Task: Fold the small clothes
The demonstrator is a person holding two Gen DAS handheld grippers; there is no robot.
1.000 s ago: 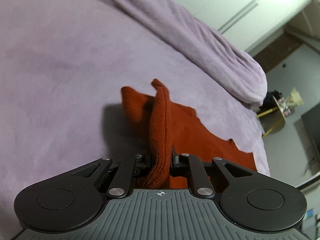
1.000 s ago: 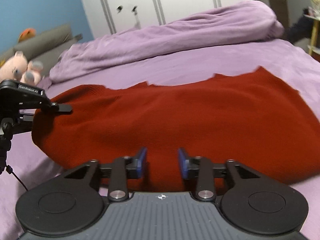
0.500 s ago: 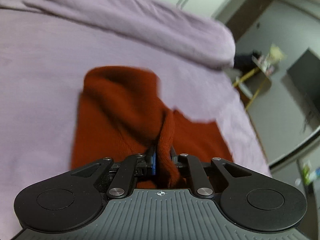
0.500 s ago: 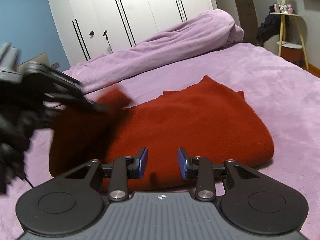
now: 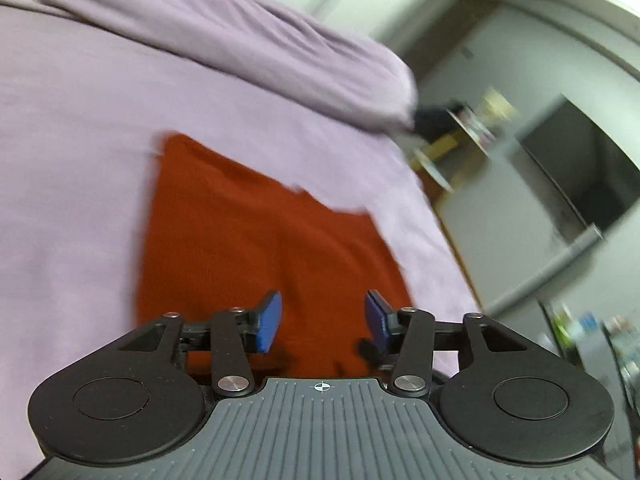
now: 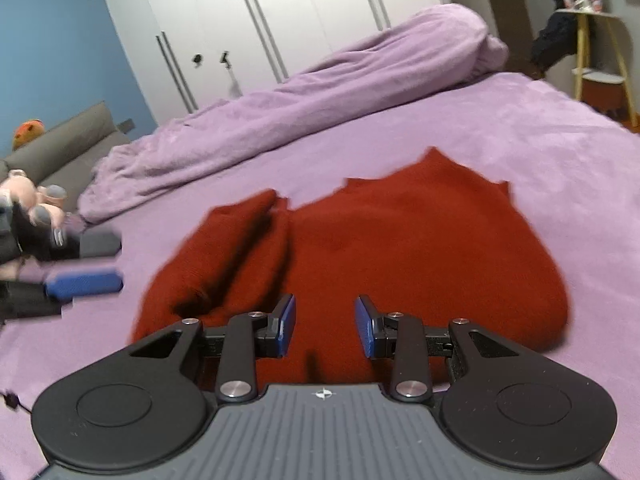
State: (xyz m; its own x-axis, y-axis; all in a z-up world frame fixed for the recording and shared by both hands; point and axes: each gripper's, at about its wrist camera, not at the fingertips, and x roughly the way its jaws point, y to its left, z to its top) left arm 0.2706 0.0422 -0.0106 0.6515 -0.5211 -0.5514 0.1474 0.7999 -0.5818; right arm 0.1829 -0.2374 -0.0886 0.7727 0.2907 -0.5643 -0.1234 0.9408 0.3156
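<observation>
A rust-red knitted garment (image 5: pixel 256 248) lies flat on the purple bed cover (image 5: pixel 72 168), with one side folded over the body; it also shows in the right wrist view (image 6: pixel 400 240). My left gripper (image 5: pixel 322 322) is open and empty, hovering over the garment's near edge. It also appears at the left of the right wrist view (image 6: pixel 80 268), off the garment's left side. My right gripper (image 6: pixel 325 326) is open and empty above the garment's near edge.
A rolled purple duvet (image 6: pixel 320 104) lies along the far side of the bed. White wardrobe doors (image 6: pixel 280 12) stand behind it. A grey pillow (image 6: pixel 60 148) and a pink plush toy (image 6: pixel 24 196) are at the left. A yellow side table (image 6: pixel 600 72) stands right.
My left gripper has opened and let go of the sleeve, which now lies folded over the garment. The left gripper has drawn back to the left. The right gripper has pulled back and up.
</observation>
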